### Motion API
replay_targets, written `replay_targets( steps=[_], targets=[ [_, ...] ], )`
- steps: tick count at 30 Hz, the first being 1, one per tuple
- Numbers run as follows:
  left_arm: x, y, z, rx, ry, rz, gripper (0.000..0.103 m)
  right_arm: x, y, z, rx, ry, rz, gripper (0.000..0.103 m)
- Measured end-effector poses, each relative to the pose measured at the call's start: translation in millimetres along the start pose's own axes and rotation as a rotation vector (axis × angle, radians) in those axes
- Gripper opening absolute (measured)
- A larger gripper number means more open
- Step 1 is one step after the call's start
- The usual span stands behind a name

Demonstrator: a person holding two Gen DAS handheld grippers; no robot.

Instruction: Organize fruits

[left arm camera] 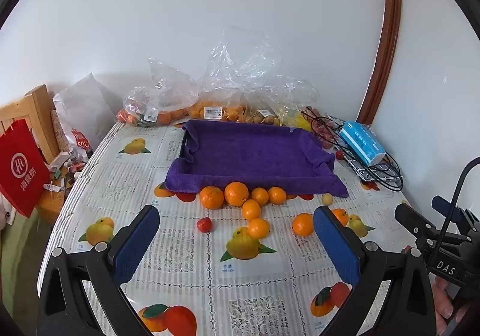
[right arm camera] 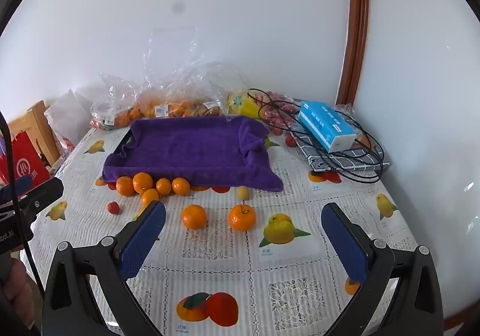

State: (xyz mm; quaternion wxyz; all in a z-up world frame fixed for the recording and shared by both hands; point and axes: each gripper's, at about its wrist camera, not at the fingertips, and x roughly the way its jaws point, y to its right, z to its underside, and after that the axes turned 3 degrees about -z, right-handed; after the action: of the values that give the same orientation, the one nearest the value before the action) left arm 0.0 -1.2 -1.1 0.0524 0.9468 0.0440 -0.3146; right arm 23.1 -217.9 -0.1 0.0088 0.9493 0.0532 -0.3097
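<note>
1. Hovering low over the near end of the table, the left gripper has its blue-padded fingers spread wide with nothing between them; the right gripper beside it is spread just as wide and holds nothing.
2. Under both lies a tablecloth printed with fruit pictures and lace squares.
3. Just past the right gripper's fingertips sit two loose oranges side by side, close but not touching.
4. Left of them, a small red fruit rests alone on the cloth.
5. Farther on, a cluster of oranges presses against the front edge of the tray, with two more trailing toward the grippers.
6. A small pale yellow fruit sits just beside that same front edge, to the right of the cluster.
7. Behind them, a tray lined with a purple towel has no fruit in it.
8. At the wall, clear plastic bags hold more orange and yellow fruit.
9. On the far right, a blue tissue box lies on a checked cloth among black cables.
</note>
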Motion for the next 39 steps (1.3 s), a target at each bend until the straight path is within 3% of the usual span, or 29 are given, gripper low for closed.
replay_targets(
  steps=[8, 13, 39],
  targets=[
    [2, 5, -15, 0.011, -0.027, -0.018, 0.103, -3, 0, 0, 0.010, -0.006, 0.007, 0.102],
    [-6, 3, -5, 0.000, 0.013, -0.008, 0.103, -8, 1, 2, 0.020, -0.009, -0.008, 0.102],
    [-10, -1, -5, -0.007, 0.021, -0.022, 0.103, -13, 2, -1, 0.040, 0.004, -0.023, 0.102]
  ],
)
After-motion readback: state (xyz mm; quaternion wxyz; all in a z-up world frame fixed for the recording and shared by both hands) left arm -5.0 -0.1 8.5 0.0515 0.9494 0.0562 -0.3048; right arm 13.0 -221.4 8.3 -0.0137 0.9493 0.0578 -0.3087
